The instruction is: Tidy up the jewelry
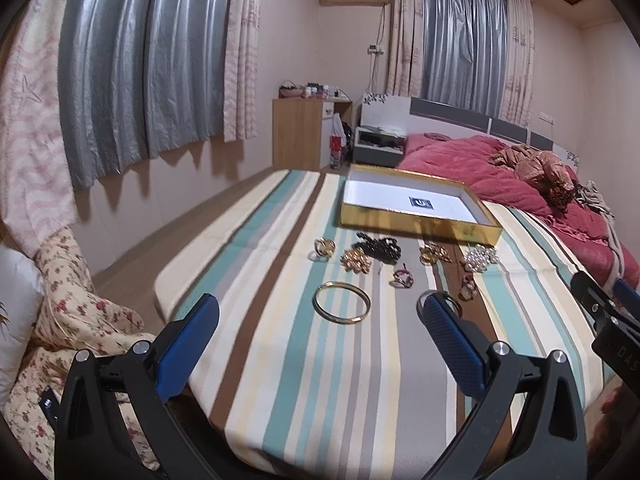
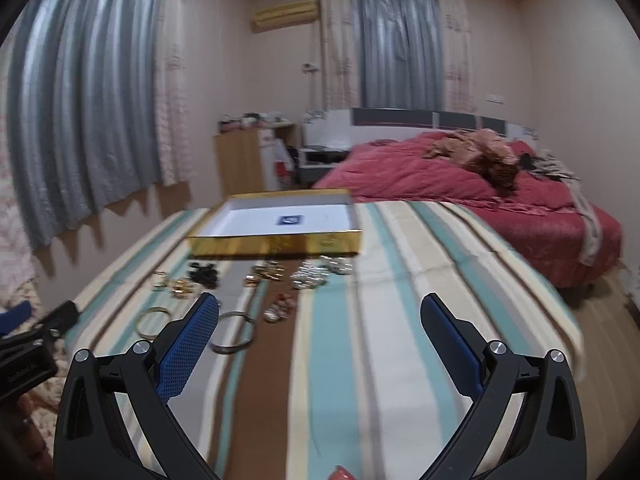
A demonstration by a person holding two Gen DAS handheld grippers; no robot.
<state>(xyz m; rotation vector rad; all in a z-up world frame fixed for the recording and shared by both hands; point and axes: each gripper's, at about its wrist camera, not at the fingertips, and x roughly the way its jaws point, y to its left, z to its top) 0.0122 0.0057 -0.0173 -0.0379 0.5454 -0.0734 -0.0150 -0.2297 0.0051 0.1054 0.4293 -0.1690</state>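
Note:
Several jewelry pieces lie on a striped cloth (image 1: 256,320) in front of an open gold box (image 1: 416,216) with a white inside. A gold bangle (image 1: 341,307) lies nearest my left gripper (image 1: 318,306), which is open and empty above the cloth. Behind the bangle are a black bead necklace (image 1: 378,246), gold pieces (image 1: 355,260) and a pearl cluster (image 1: 480,260). My right gripper (image 2: 320,308) is open and empty; a silver bangle (image 2: 234,333) lies by its left finger. The box (image 2: 276,242) and gold bangle (image 2: 154,320) also show there.
A bed with a red quilt (image 1: 480,160) stands behind the cloth at the right. A floral cover (image 1: 72,320) lies at the left. A wooden cabinet (image 1: 298,132) stands by the curtained wall. The right gripper's body (image 1: 608,320) shows at the left view's right edge.

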